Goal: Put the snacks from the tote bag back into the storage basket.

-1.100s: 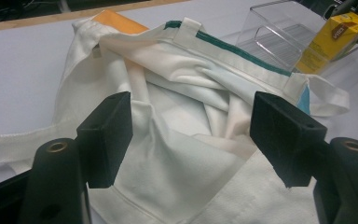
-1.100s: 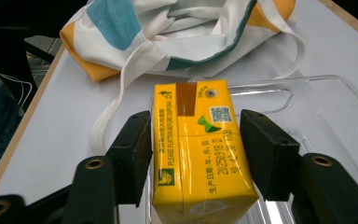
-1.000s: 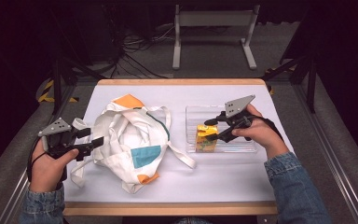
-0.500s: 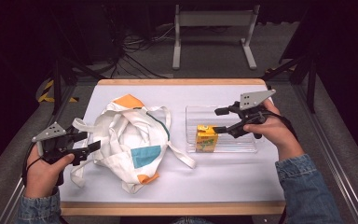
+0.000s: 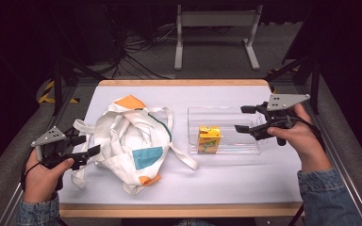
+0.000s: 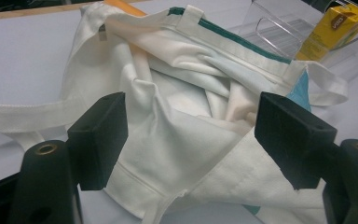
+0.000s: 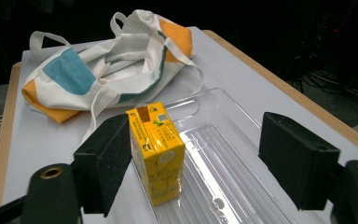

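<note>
Beside the right claw [image 5: 246, 119], apart, stands the carton [image 5: 209, 139].

White metal stand [image 5: 215, 28], floor cables [image 5: 132, 52]

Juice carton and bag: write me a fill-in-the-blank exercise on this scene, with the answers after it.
1. The yellow juice carton stands upright in the clear ____.
2. The cloth bag lies crumpled to the ____ of the tray in the high view.
3. The right gripper has its jaws ____, apart from the carton.
4. The left gripper points at the ____.

Answers: tray; left; open; bag
</note>
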`<state>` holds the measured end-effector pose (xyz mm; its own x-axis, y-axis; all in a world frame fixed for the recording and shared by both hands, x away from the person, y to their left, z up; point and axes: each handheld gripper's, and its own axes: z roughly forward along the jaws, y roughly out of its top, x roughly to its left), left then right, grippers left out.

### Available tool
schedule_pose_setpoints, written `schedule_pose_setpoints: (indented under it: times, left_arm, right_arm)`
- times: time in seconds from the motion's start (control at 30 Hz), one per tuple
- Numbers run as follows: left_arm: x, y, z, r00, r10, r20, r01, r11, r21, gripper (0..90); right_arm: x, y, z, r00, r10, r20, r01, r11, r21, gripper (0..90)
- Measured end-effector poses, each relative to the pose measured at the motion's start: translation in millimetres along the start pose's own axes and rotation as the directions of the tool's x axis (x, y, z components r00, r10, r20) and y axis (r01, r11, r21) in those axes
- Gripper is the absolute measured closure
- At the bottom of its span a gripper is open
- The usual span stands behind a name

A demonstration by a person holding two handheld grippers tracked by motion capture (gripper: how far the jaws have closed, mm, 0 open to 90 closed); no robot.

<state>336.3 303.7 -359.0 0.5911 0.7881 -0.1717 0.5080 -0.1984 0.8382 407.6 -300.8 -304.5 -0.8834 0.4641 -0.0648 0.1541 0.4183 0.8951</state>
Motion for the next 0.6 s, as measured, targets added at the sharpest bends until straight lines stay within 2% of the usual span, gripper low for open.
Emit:
schedule_pose_setpoints:
  times: [0.1, 0.3, 0.5, 0.53, 0.6]
  left_arm:
    - [0.2, -1.1, -0.2, 0.9999, 0.01, 0.005, -0.01, 1.0, 0.001, 25.2]
    - [2.4, -5.5, -0.2, 0.9999, -0.002, 0.011, 0.002, 1.0, 0.008, 23.8]
    - [5.7, -11.3, 0.3, 1.0, 0.001, 0.003, -0.001, 0.9999, 0.01, 22.2]
    - [7.6, -12.4, 0.7, 0.9999, 0.013, 0.001, -0.013, 0.9999, 0.009, 22.0]
    - [11.2, -15.2, 2.1, 1.0, 0.004, 0.009, -0.004, 1.0, -0.002, 22.1]
  right_arm:
    - [0.2, -6.2, -14.8, 0.999, 0.022, 0.04, -0.022, 1.0, -0.002, 23.2]
    - [1.1, -19.0, -36.9, 0.993, 0.064, 0.099, -0.064, 0.998, -0.007, 22.0]
    - [4.4, -35.2, -50.1, 0.9822, 0.101, 0.158, -0.101, 0.995, -0.011, 22.0]
    - [4.9, -38.1, -51.5, 0.9801, 0.11, 0.165, -0.109, 0.994, -0.016, 22.0]
    - [5.3, -43.4, -53.7, 0.9747, 0.114, 0.192, -0.113, 0.993, -0.016, 22.0]
